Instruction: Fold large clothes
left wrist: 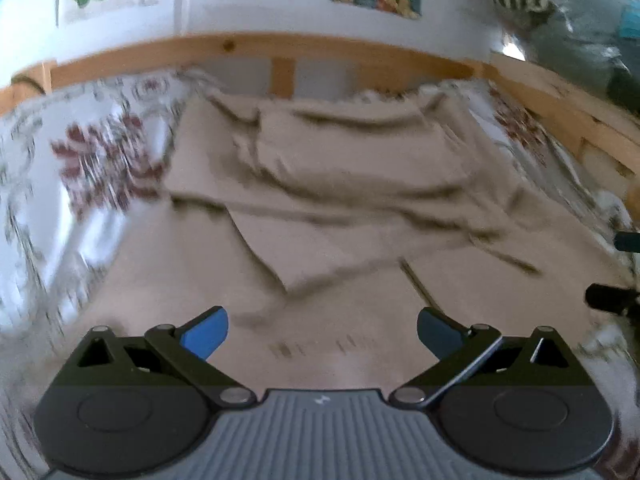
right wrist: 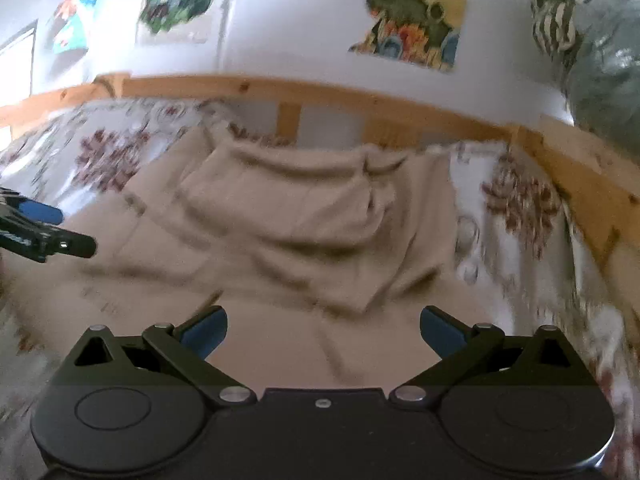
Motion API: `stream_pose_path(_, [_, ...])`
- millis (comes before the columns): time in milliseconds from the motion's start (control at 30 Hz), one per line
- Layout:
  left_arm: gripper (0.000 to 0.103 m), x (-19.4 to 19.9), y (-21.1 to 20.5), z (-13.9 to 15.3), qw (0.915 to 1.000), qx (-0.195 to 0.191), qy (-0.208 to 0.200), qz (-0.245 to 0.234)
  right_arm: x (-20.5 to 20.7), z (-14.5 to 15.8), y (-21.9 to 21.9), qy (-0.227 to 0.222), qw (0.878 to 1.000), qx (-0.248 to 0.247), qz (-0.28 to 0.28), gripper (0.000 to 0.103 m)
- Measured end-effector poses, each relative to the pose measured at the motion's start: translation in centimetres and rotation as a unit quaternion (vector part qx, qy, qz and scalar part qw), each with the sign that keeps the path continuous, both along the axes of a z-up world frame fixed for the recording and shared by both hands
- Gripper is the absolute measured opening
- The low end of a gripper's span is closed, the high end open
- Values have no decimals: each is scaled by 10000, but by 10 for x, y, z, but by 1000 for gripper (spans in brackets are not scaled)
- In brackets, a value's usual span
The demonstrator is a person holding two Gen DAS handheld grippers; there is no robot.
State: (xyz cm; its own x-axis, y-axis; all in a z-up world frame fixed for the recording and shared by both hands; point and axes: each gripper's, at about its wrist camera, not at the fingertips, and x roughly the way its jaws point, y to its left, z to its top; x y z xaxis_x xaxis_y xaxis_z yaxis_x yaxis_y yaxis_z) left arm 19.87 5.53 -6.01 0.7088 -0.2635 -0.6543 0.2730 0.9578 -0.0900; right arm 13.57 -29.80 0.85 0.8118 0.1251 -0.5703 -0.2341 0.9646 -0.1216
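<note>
On the bed (left wrist: 104,152), against its wooden rail (left wrist: 280,46), a beige garment (left wrist: 328,184) lies rumpled and partly folded over itself. The left gripper (left wrist: 322,334) and right gripper (right wrist: 323,332) hover above the garment's near edge, jaws spread wide, holding nothing.
</note>
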Motion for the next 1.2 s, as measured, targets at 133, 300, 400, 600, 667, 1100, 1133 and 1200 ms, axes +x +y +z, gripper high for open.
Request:
stream_pose_path(133, [102, -18, -17, -14, 9987, 74, 435, -252, -34, -17, 18, 160, 9989, -392, 219, 102])
stream_pose_path(300, [102, -33, -33, -17, 9968, 466, 383, -518, -45, -51, 35, 491, 9898, -1196, 593, 102])
stream_pose_path(400, [102, -32, -39, -18, 9963, 627, 466, -348, -43, -69, 37, 492, 9851, -1485, 710, 102])
stream_pose_path(600, [102, -30, -41, -16, 9962, 539, 658, -209, -34, -79, 40, 202, 9883, -1348, 681, 102])
stream_pose_path(667, [102, -29, -41, -15, 9960, 555, 656, -234, -34, -78, 39, 101, 9890, -1305, 685, 102])
stream_pose_path(1100, [102, -62, -43, -14, 9894, 1051, -204, -983, -30, -63, 27, -238, 9966, -693, 384, 102])
stream_pose_path(1133, [102, -65, -47, -17, 9858, 1251, -268, -1087, -30, -61, 26, -299, 9972, -607, 320, 102])
stream_pose_path(1200, [102, -68, -57, -24, 9771, 1729, -361, -1186, -29, -55, 20, -434, 9981, -427, 125, 101])
